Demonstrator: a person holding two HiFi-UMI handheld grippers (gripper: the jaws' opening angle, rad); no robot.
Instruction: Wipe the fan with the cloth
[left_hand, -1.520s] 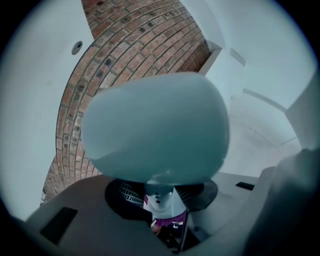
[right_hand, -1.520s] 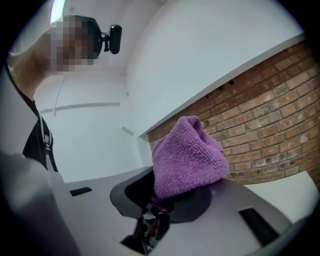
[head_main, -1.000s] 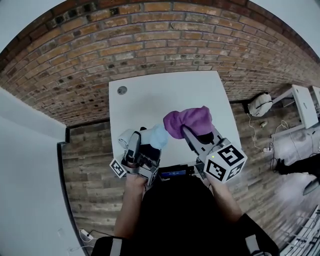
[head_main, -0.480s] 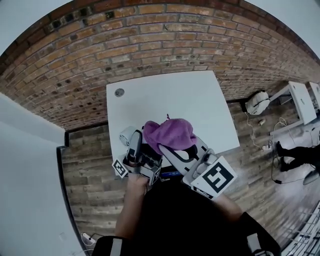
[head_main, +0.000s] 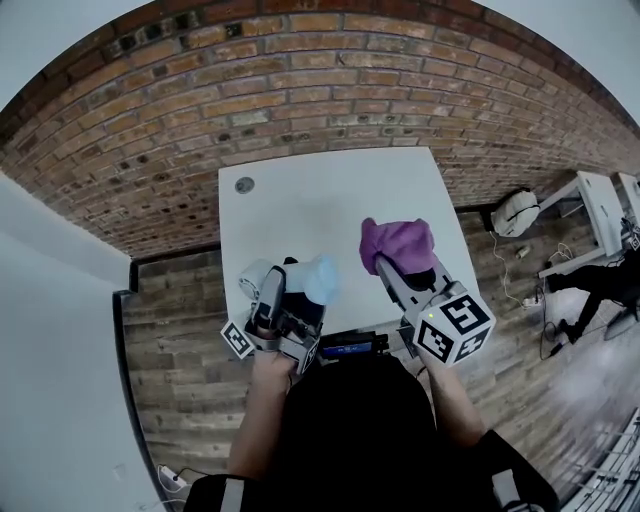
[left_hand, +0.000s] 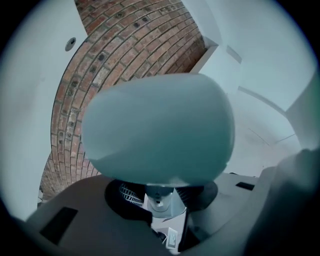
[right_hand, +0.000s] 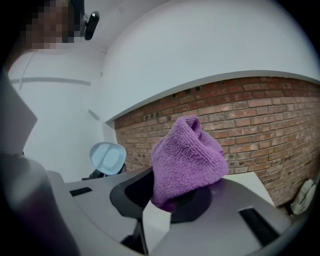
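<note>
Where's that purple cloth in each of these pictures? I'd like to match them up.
Head view: purple cloth right of centre, over the white table.
Left gripper view: not in it; the fan fills the middle.
Right gripper view: centre, pinched between the fingers.
Shared landmark: the brick wall.

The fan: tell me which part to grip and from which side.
Grip the fan by its narrow neck, just under the head, coming from below, as the left tool does. The pale blue head is broad and rounded, so jaws would likely slip there, and it should be left bare for the cloth.
</note>
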